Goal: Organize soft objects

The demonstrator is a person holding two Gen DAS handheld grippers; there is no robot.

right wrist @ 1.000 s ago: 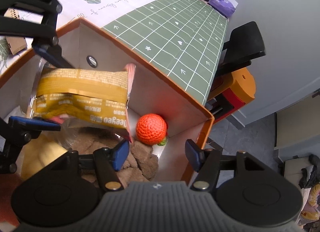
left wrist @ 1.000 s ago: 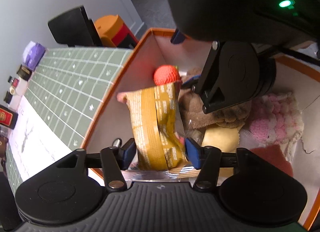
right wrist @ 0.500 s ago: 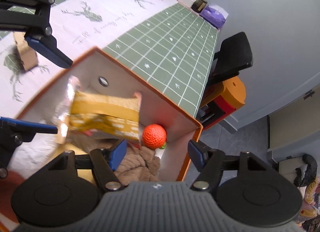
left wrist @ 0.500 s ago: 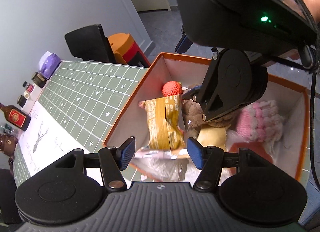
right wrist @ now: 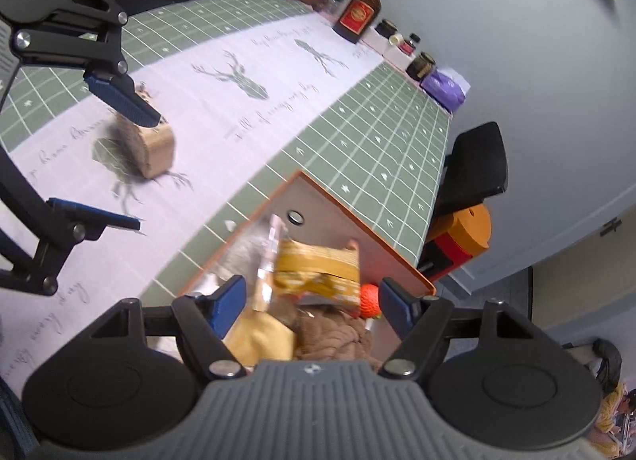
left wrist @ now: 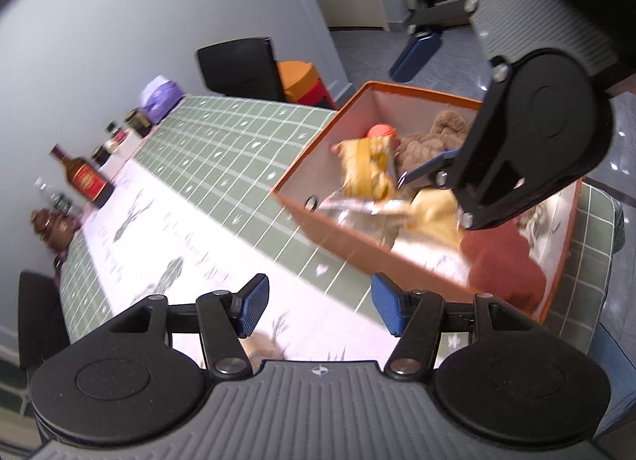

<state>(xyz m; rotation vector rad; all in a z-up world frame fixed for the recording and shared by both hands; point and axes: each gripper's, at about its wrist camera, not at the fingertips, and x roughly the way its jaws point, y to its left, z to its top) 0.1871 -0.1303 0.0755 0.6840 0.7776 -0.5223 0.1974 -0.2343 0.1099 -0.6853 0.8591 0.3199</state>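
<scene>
The orange-rimmed box (left wrist: 302, 170) (right wrist: 359, 239) holds a yellow-brown snack bag (left wrist: 365, 170) (right wrist: 318, 273), an orange ball (left wrist: 381, 129) (right wrist: 369, 299), a brown plush (left wrist: 437, 138) (right wrist: 334, 335), a yellow cloth (left wrist: 433, 209) (right wrist: 258, 337) and a dark red cloth (left wrist: 501, 265). My left gripper (left wrist: 320, 307) (right wrist: 147, 172) hangs open and empty over the white runner, outside the box. Above the box, my right gripper (right wrist: 312, 307) (left wrist: 397, 126) has its jaws opening. The bag lies lower down between them, and the pads do not touch it. A tan round object (right wrist: 155, 150) sits on the runner under the left gripper.
Along the wall edge of the table (left wrist: 222, 150) stand a liquor bottle (left wrist: 83, 178) (right wrist: 359, 11), small jars (right wrist: 421, 64) and a purple pack (left wrist: 159, 98) (right wrist: 445, 86). A black chair (left wrist: 238, 62) (right wrist: 473, 166) and an orange-red stool (right wrist: 461, 233) stand past the table's end.
Both grippers have risen and drawn back from the box. The left one let go of the snack bag, which now lies in the box, and moved out over the runner.
</scene>
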